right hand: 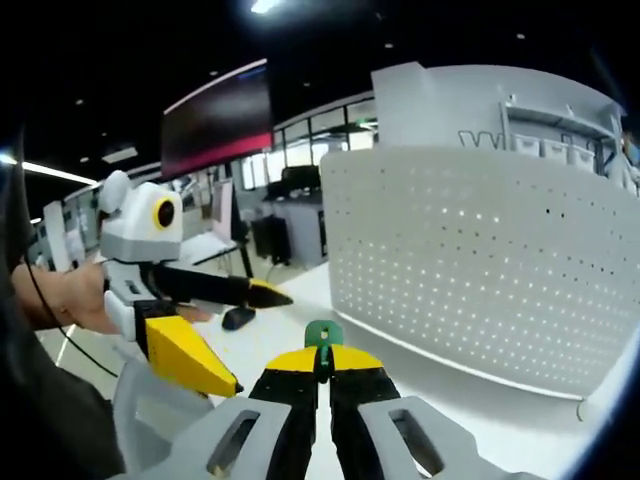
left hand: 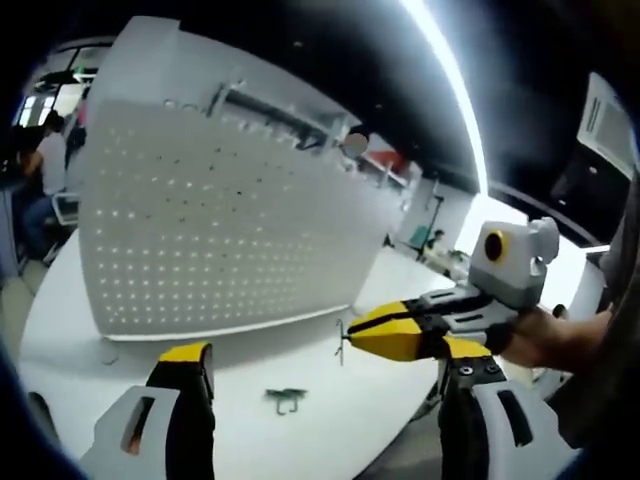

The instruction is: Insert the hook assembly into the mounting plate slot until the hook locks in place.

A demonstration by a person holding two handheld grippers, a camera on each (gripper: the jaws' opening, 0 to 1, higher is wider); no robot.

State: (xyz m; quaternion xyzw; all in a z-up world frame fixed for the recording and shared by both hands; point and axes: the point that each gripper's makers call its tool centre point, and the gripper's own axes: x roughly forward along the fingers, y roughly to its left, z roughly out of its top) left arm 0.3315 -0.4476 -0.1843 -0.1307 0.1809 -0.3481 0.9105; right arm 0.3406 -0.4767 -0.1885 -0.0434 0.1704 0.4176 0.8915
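The white perforated mounting plate (left hand: 220, 230) (right hand: 480, 270) stands upright on a white table (left hand: 300, 440). My right gripper (right hand: 322, 358) is shut on a small green hook assembly (right hand: 323, 333), a short way in front of the plate's lower edge. In the left gripper view the right gripper (left hand: 350, 338) comes in from the right, the thin hook (left hand: 341, 341) sticking out of its tips. My left gripper (left hand: 325, 352) is wide open and holds nothing; it also appears at the left of the right gripper view (right hand: 260, 340). A second green hook (left hand: 285, 398) lies on the table between the left jaws.
A shelf rail (left hand: 270, 110) sits behind the plate's top edge. A person (left hand: 40, 170) sits at the far left. A small dark object (right hand: 238, 318) lies on the table past the left gripper. The table's edge runs close below both grippers.
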